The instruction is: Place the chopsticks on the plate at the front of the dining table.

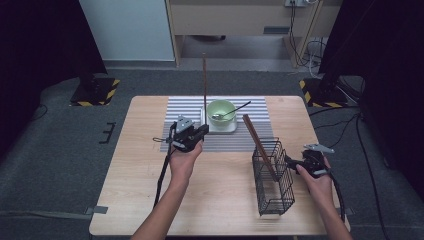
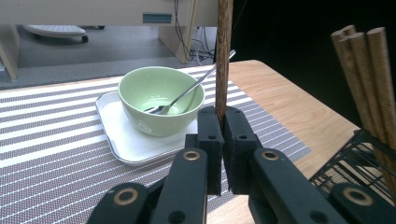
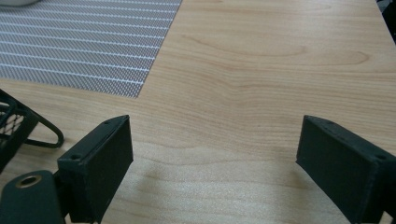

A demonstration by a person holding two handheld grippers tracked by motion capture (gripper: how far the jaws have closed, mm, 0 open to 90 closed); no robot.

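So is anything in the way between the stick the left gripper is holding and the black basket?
Nothing visible. The left gripper holds one chopstick upright, and bare table lies between it and the wire basket, which already holds other chopsticks.

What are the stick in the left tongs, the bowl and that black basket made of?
The stick looks like wood: brown, matt, with a visible grain. The bowl seems glazed ceramic, pale green with a soft shine, though plastic can't be ruled out. The basket looks like thin metal wire with a black coating, an open grid you can see through. The left tongs are shut on the stick.
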